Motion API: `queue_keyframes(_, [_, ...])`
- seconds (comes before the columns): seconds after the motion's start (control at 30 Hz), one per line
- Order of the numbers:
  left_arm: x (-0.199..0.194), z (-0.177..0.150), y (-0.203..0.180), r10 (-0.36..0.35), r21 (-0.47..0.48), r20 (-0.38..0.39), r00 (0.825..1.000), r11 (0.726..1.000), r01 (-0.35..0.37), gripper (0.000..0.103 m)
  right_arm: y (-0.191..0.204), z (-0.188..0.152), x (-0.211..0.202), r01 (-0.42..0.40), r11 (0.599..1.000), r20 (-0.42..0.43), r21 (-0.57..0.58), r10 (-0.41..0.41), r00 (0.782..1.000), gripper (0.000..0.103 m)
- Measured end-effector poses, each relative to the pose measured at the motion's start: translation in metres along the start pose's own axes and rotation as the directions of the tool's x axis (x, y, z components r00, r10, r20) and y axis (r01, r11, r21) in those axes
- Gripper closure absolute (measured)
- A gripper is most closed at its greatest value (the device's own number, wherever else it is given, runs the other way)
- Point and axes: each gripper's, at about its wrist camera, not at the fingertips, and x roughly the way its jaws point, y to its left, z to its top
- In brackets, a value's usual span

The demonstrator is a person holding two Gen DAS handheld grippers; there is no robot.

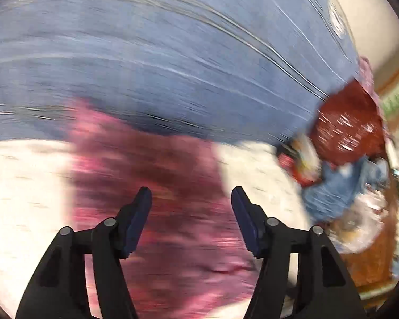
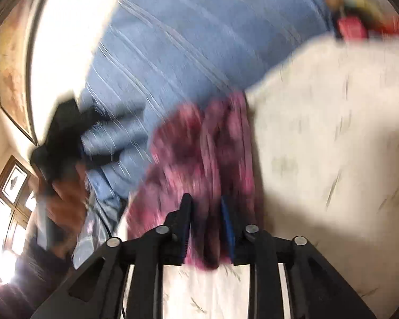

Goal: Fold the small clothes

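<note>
A small pink and maroon patterned garment [image 1: 159, 175] lies on a white quilted sheet [image 1: 21, 186], blurred by motion. My left gripper [image 1: 191, 194] is open and empty just above it, a finger on each side. In the right wrist view the same garment [image 2: 199, 143] hangs bunched and stretched. My right gripper [image 2: 206, 202] is shut on its near end. The other gripper [image 2: 58, 138] and the hand holding it show blurred at the left.
A blue striped blanket [image 1: 173, 53] covers the bed beyond the white sheet [image 2: 332, 133]. A heap of other clothes, red [image 1: 348, 125] and blue [image 1: 337, 194], sits at the right. A framed picture [image 2: 12, 74] and a window [image 2: 8, 199] are at the left.
</note>
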Motion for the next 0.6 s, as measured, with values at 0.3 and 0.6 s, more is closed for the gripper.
queue_keyframes(0.3, [0.017, -0.034, 0.121, -0.062, -0.279, -0.074, 0.995, 0.959, 0.039, 0.042, 0.019, 0.079, 0.1, 0.071, 0.997, -0.184, -0.02, -0.073, 0.98, 0.047])
queue_keyframes(0.6, [0.023, -0.043, 0.109, -0.158, -0.218, -0.069, 0.985, 0.966, 0.14, 0.042, 0.053, 0.092, 0.14, 0.01, 0.992, -0.185, -0.124, -0.033, 0.982, 0.093])
